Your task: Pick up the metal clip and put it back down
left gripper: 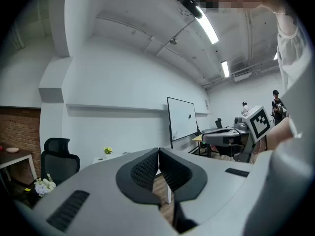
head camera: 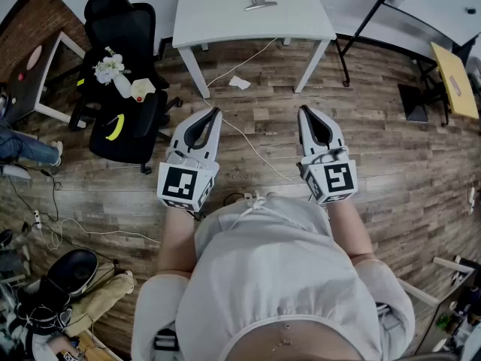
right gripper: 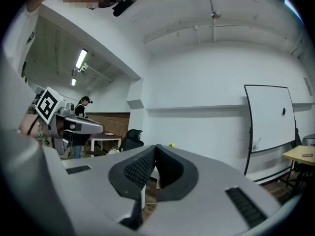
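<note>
Ahead, metal clip [head camera: 259,4] on white table [head camera: 218,21]; chair [head camera: 114,21] left.

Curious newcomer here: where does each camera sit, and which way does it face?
Head view: on the head, facing down; shows torso, left tool, right tool, white table, metal clip.
Left gripper view: on left tool, along its shut jaws; shirt at right.
Right gripper view: on right tool, along its shut jaws.
Both gripper views share the whiteboard.
</note>
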{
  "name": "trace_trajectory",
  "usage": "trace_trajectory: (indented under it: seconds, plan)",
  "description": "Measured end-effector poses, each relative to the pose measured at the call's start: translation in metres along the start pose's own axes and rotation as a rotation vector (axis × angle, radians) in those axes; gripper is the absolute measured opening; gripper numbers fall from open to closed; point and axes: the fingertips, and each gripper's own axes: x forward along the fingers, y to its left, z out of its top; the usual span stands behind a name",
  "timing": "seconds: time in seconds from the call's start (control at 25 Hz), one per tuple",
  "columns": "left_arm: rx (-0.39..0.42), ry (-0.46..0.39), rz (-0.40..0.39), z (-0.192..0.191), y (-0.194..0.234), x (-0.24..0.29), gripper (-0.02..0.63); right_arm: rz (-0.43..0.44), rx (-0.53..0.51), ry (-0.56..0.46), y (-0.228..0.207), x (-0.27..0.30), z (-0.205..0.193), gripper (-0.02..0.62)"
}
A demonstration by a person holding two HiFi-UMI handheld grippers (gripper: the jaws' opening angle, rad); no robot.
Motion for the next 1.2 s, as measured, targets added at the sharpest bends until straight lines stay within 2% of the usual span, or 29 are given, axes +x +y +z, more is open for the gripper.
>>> trace_trajectory:
  seconds: [0.4, 0.64, 0.68, 0.72, 0.76, 0.8, 0.92, 1.2]
  plan:
    - [-0.017, 0.008, 0.002, -0.009, 0.019, -0.016, 0.018, -0.003, -0.005, 0.011, 0.025, 0.004, -0.004, -0.002]
    - [-0.036, 0.023, -0.007, -0.026, 0.038, -0.031, 0.018, -0.059, 0.027, 0.0, 0.045, 0.015, -0.01, 0.003]
    - [-0.042, 0.022, -0.005, -0.028, 0.042, -0.033, 0.018, -0.068, 0.027, -0.017, 0.048, 0.018, -0.009, 0.026]
    - [-0.048, 0.02, 0.0, -0.03, 0.046, -0.036, 0.018, -0.068, 0.027, -0.043, 0.051, 0.021, -0.005, 0.143]
    - [-0.054, 0.018, 0.007, -0.031, 0.051, -0.039, 0.018, -0.063, 0.03, -0.07, 0.053, 0.024, -0.002, 0.305]
    - [-0.061, 0.017, 0.014, -0.033, 0.055, -0.041, 0.018, -0.062, 0.035, -0.091, 0.055, 0.027, 0.001, 0.383]
    - [-0.072, 0.019, 0.029, -0.037, 0.067, -0.043, 0.018, -0.092, 0.053, -0.105, 0.049, 0.035, 0.004, 0.439]
    - [-0.079, 0.046, 0.066, -0.052, 0.082, -0.014, 0.018, -0.08, 0.105, -0.047, 0.02, 0.066, -0.023, 0.442]
